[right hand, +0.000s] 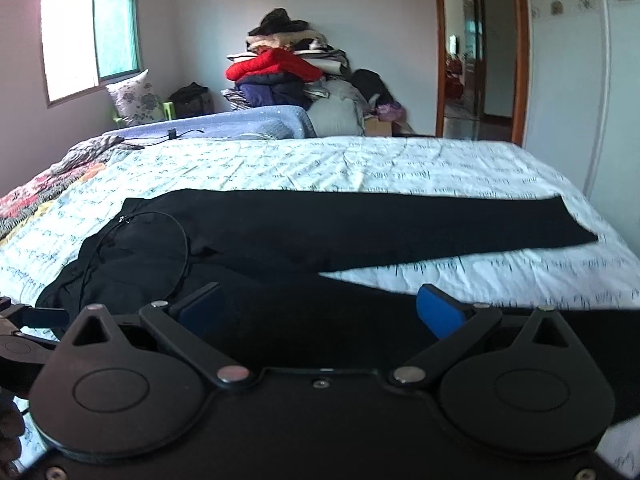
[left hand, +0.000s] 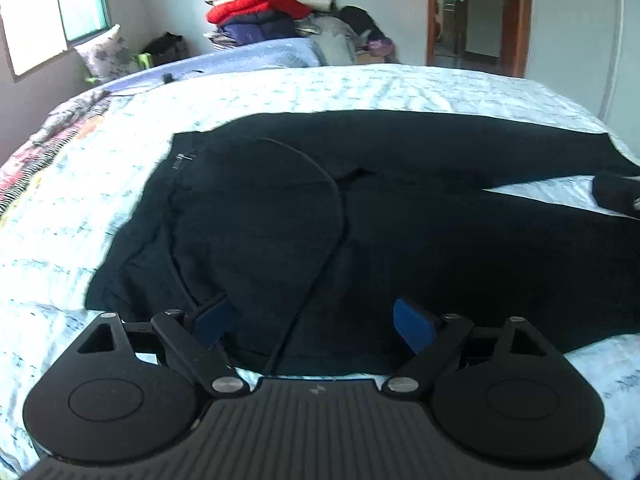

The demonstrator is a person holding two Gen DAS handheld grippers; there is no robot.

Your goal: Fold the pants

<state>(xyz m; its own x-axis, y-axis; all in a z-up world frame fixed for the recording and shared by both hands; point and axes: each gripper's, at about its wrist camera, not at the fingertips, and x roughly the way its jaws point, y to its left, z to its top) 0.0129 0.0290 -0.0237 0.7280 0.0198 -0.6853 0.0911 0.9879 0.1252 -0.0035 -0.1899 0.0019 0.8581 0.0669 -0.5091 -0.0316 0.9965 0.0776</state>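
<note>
Black pants (left hand: pixel 360 208) lie spread flat on the bed, waist to the left, the two legs splayed apart to the right. They also show in the right wrist view (right hand: pixel 340 232), far leg stretched to the right. A thin black cord (left hand: pixel 332 184) loops over the hip area. My left gripper (left hand: pixel 314 320) is open, blue pads apart, just above the near edge of the pants by the waist. My right gripper (right hand: pixel 320 312) is open over the near leg. Part of the right gripper shows at the right edge of the left wrist view (left hand: pixel 618 196).
The bed has a white printed sheet (right hand: pixel 360 168), with a patterned quilt (right hand: pixel 36 196) at its left edge. A pile of clothes (right hand: pixel 288 76) and a pillow (right hand: pixel 134 96) stand behind the bed. A doorway (right hand: pixel 476 60) is at the back right.
</note>
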